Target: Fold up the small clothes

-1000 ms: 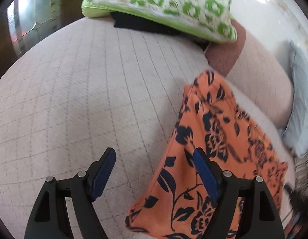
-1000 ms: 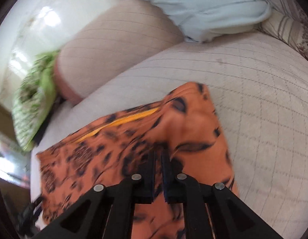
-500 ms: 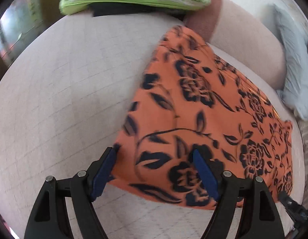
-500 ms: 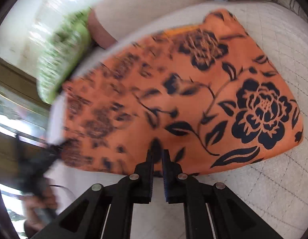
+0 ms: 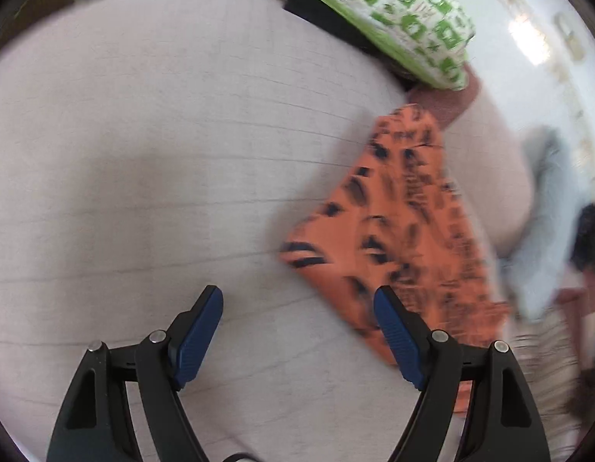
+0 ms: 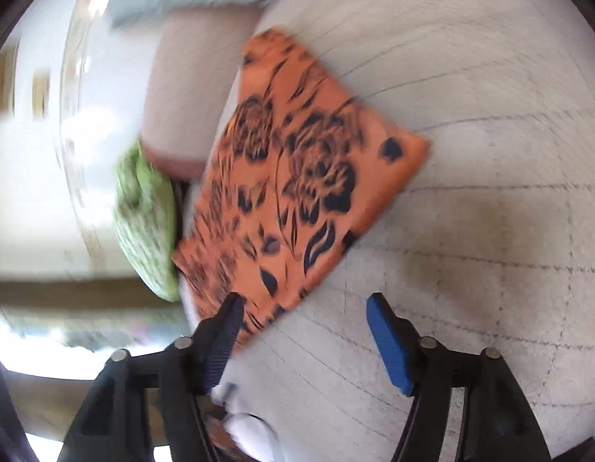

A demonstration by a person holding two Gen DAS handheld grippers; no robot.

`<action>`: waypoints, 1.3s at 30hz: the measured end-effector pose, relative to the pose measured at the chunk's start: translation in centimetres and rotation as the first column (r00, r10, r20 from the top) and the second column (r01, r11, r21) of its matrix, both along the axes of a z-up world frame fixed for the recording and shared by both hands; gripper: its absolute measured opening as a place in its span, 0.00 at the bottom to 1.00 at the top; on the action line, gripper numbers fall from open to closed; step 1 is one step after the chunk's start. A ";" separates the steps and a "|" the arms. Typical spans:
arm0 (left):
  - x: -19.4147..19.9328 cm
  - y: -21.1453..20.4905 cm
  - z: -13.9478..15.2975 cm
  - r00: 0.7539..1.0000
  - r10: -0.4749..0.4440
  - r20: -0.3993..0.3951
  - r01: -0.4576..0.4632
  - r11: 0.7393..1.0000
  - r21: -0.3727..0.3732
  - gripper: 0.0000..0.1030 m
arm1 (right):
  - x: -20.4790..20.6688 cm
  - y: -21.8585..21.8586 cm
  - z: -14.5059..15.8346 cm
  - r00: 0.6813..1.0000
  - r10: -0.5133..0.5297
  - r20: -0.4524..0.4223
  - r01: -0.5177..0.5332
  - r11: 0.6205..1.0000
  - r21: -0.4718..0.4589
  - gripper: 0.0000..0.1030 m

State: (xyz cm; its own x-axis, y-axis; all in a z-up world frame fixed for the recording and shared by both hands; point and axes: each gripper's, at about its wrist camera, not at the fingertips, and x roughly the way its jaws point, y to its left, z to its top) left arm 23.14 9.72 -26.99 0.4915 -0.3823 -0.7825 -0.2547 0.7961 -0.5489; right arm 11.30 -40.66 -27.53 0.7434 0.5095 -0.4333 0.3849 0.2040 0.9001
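Garment (image 6: 297, 177) orange floral, folded flat on quilted sofa (image 5: 162, 154), left claw (image 5: 297, 331) apart, right claw (image 6: 301, 331) apart, both holding nothing.

My left gripper (image 5: 299, 325) hangs wide open over the quilted bed cover (image 5: 151, 161), its 2 blue pads gripping nothing. The orange floral cloth (image 5: 405, 231) lies flat, blurred, beside my right finger. Green patterned pillow (image 5: 378, 11) up top.

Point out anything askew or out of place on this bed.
The folded orange floral garment lies diagonal to the quilt's stitched grid, near the bed edge. Both views are motion-blurred. Nothing looks spilled or damaged.
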 end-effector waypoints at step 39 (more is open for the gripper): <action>-4.6 2.4 1.8 0.980 0.020 0.195 0.045 0.945 -0.325 0.14 | -2.8 0.1 6.6 0.971 -0.021 0.240 0.124 0.897 -0.424 0.12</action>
